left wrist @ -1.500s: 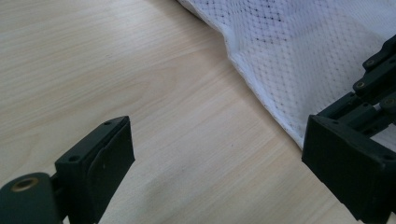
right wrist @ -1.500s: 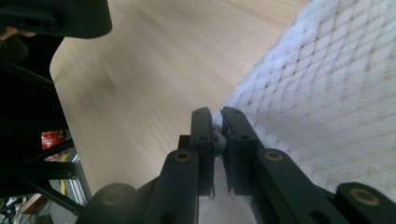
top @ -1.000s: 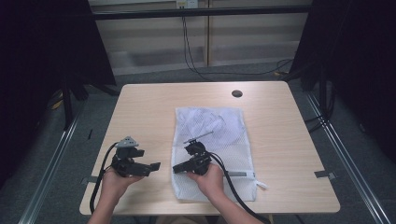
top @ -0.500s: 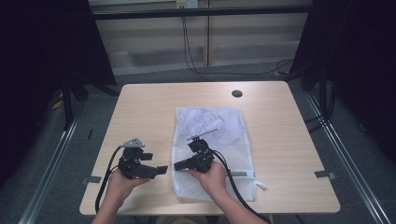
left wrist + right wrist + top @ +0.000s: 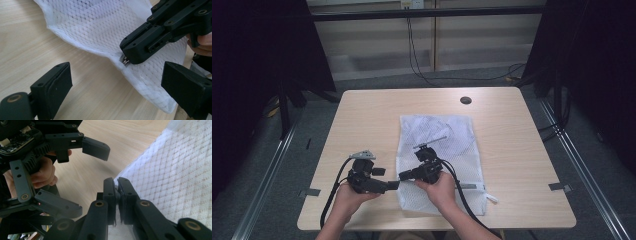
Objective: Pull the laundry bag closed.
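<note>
While my right gripper (image 5: 117, 185) is clamped on the left hem of the mesh laundry bag (image 5: 439, 150), jaws closed with only the fabric edge and a small metal piece, looks like the zipper pull (image 5: 124, 60), between them, my left gripper (image 5: 120, 85) sits wide open just left of that same hem with nothing in it. The bag lies flat on the table (image 5: 367, 120), right of centre, with my right hand (image 5: 439, 186) over its near-left part.

Risks as I judge them:
- Grip on the pull is shallow, right at the jaw tips. Any sideways tug could pop it out.
- If the left jaws close on a single mesh layer rather than the hem, the bag just bunches when I pull.
- Both grippers are nearly touching; closing in further could knock them together.
- Bag is light and unweighted, so it may slide on the wood.

No brand, label or legible writing on the bag or grippers.
</note>
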{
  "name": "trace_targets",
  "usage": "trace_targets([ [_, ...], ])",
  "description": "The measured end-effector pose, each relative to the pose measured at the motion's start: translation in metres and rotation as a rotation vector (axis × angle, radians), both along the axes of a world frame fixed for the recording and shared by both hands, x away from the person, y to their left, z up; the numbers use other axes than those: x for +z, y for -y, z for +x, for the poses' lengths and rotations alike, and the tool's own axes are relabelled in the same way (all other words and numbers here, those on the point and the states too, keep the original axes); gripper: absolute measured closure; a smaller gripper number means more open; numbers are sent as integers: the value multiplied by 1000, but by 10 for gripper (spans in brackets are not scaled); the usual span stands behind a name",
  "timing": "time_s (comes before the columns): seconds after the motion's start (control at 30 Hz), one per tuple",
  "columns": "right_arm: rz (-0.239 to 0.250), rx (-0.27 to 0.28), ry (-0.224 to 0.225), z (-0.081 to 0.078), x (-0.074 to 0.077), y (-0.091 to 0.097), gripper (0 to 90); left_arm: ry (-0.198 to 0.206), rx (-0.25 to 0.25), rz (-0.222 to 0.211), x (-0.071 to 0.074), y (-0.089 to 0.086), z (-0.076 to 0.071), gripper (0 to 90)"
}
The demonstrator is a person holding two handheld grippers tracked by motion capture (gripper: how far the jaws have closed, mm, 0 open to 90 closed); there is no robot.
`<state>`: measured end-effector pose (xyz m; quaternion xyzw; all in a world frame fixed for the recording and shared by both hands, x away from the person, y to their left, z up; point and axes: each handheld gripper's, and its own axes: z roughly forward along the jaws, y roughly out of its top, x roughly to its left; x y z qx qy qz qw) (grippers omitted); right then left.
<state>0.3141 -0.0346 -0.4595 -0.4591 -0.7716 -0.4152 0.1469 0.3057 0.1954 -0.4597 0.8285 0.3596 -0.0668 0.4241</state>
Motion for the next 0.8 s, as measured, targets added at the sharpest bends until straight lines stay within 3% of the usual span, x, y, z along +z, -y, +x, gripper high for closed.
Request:
trace_targets([
  [0.17,6,-3,4,0,2,2,851,-35,-10,-8,-3,5,1,140],
  [0.43,13,3,13,-1,3,3,857,-36,-25,-37,-4,10,0,240],
  [0.6,18,7,18,0,5,4,857,-36,-45,-31,-6,13,-1,285],
  [0.8,14,9,22,0,7,4,859,-63,-64,-33,-8,18,-2,383],
])
